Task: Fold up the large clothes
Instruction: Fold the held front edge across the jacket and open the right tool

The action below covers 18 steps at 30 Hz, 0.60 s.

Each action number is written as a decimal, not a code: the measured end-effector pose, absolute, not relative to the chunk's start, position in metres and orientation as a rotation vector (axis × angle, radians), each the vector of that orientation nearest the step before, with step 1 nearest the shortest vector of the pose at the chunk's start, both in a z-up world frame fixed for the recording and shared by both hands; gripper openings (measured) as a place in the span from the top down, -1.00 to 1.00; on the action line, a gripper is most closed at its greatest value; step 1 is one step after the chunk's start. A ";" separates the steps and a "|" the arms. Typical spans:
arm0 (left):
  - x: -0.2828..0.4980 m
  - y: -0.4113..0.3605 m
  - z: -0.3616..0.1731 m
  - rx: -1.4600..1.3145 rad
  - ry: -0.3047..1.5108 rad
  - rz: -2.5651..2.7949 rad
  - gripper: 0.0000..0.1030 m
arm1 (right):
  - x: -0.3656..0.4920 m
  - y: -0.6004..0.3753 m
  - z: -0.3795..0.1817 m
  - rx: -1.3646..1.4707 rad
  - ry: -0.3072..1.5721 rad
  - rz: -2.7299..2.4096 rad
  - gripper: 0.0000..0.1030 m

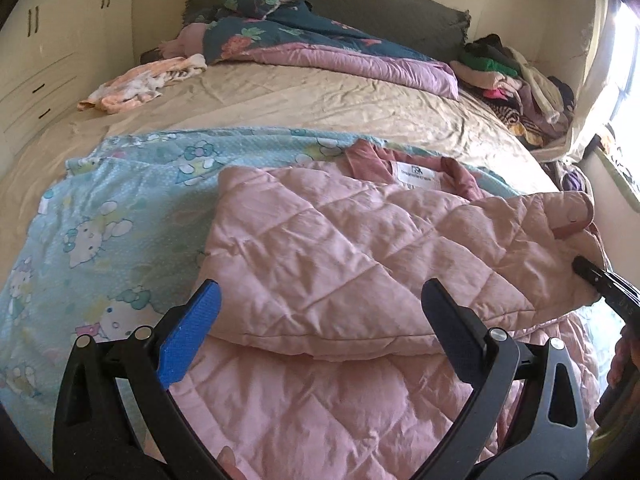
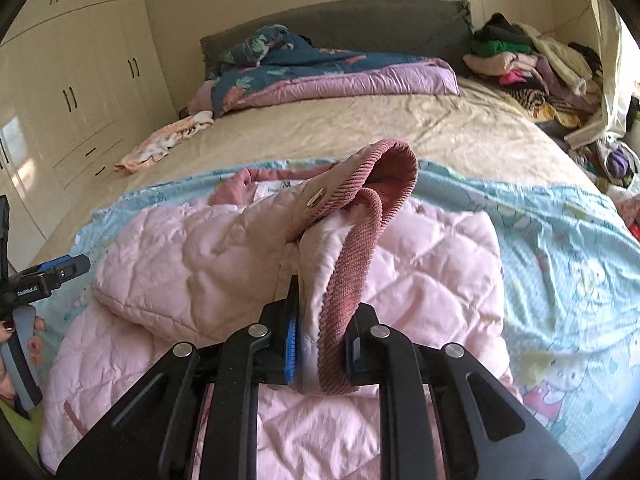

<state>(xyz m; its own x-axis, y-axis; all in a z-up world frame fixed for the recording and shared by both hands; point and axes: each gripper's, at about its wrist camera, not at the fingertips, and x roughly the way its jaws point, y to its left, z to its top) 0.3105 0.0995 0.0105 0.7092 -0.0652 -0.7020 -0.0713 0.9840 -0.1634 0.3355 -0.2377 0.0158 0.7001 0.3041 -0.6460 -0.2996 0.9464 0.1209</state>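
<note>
A pink quilted jacket (image 1: pixel 320 240) lies on a light blue cartoon-print blanket (image 1: pixel 104 216) spread over the bed. One sleeve is folded across its body. My left gripper (image 1: pixel 320 286) hovers open just above the jacket's near part, with nothing between its fingers. My right gripper (image 2: pixel 320 320) is shut on the other sleeve near its ribbed dusty-pink cuff (image 2: pixel 360 240) and holds it up over the jacket (image 2: pixel 180 264). In the left wrist view that gripper's tip (image 1: pixel 592 276) shows at the right edge, under the raised sleeve. The left gripper (image 2: pixel 48 276) appears at the left edge of the right wrist view.
A dark floral duvet (image 1: pixel 304 32) is bunched at the grey headboard. A heap of clothes (image 1: pixel 516 80) fills the far right corner by the window. A peach cloth (image 1: pixel 140 84) lies on the beige sheet at far left. Cream wardrobes (image 2: pixel 72 80) line the left wall.
</note>
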 end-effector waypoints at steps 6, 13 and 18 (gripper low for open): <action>0.320 0.087 0.008 -0.160 0.805 -0.027 -0.82 | 0.335 -0.240 0.005 0.021 0.746 0.321 0.67; 0.345 0.074 0.007 -0.177 0.854 -0.094 -0.82 | 0.334 -0.242 0.000 0.028 0.764 0.301 0.55; 0.356 0.069 0.001 -0.165 0.882 -0.112 -0.82 | 0.333 -0.242 0.000 0.016 0.759 0.286 0.42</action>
<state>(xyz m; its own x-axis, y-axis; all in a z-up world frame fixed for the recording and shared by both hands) 0.3560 0.0687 0.0012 0.6309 -0.1652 -0.7581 0.0288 0.9814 -0.1898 0.3325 -0.2424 -0.0004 0.6887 0.2613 -0.6763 -0.2495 0.9612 0.1173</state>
